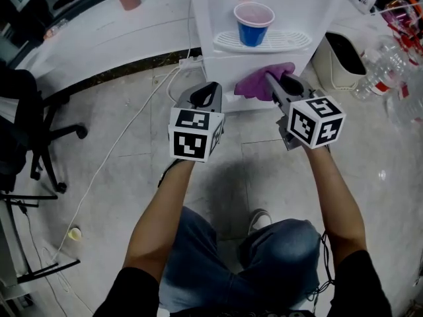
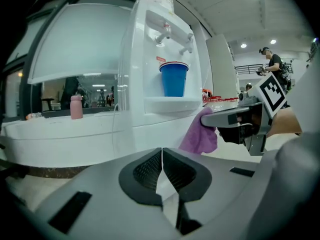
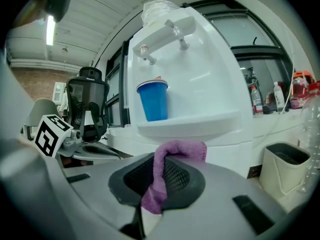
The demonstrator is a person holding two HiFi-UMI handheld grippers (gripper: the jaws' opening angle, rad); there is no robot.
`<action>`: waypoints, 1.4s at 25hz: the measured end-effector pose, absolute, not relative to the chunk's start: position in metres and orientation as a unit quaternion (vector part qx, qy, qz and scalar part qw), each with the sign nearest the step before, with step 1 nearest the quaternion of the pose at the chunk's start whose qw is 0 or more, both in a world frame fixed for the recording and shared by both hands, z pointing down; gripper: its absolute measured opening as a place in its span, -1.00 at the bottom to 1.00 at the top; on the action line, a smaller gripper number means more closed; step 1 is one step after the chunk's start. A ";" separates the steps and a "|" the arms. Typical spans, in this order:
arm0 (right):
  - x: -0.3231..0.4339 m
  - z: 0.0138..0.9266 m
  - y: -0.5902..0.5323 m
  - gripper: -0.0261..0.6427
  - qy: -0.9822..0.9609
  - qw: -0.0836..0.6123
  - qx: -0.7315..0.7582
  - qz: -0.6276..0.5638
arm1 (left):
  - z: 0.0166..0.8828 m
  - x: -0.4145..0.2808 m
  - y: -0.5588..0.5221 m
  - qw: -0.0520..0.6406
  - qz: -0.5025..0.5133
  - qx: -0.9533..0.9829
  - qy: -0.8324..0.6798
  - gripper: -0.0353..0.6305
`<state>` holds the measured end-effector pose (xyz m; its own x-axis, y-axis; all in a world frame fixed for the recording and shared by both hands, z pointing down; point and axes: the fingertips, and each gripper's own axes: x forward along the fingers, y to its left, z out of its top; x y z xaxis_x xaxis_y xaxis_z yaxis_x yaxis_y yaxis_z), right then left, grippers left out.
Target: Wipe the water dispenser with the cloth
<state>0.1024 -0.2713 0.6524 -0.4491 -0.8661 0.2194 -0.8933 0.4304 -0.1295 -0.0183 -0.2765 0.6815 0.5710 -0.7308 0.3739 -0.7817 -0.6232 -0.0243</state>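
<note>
The right hand-held gripper (image 1: 271, 81) is clenched on the cloth (image 1: 254, 84). Its own view shows a fold of purple fabric pinched between the ribbed pads, the rest bunching up over the tips. That grip leaves a loose wad ahead of the jaws, which is probably the point: soft cloth rather than hard plastic meets the surface.

The wad sits against the lower front panel of the water dispenser (image 1: 251, 65), directly below the drip tray (image 1: 291, 41) (whether it actually presses on the panel or stops just short, I cannot tell). From the person's stance the dispenser is at 12 o'clock, and the arm reaches forward and low to get under the tray's overhang.

The left hand-held gripper (image 2: 162, 166) has its jaws closed together with nothing between them. It hangs just beside the right one, at its 9 o'clock, apart from the dispenser. It looks to be simply parked out of the way, since one gripper can manage the wiping.

A blue cup (image 1: 252, 24) stands upright on the tray under the taps, so strokes higher up would need care around it.

The cloth itself is a purple terry or microfibre piece, soft and crumpled, with a stitched edge showing.
</note>
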 end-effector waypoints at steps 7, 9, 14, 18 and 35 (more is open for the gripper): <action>0.034 0.700 -0.281 -0.83 -0.864 0.063 0.475 0.154 | 0.695 -0.044 -0.269 0.082 0.176 0.873 -0.448 -0.81; 0.017 0.717 -0.283 -0.83 -0.867 0.067 0.465 0.166 | 0.699 -0.049 -0.265 0.083 0.177 0.871 -0.451 -0.81; -0.015 0.758 -0.295 -0.83 -0.868 0.076 0.451 0.192 | 0.708 -0.059 -0.261 0.084 0.183 0.867 -0.455 -0.81; -0.031 0.786 -0.307 -0.83 -0.859 0.076 0.458 0.215 | 0.709 -0.071 -0.259 0.080 0.182 0.867 -0.456 -0.81; 0.030 0.808 -0.317 -0.83 -0.827 0.085 0.508 0.225 | 0.722 -0.044 -0.264 0.083 0.196 0.873 -0.438 -0.81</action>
<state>0.0303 -0.3172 0.8075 -0.4701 -0.8019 0.3688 -0.8782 0.3835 -0.2858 -0.0436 -0.2635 0.7222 0.5394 -0.7332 0.4140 -0.7978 -0.6023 -0.0273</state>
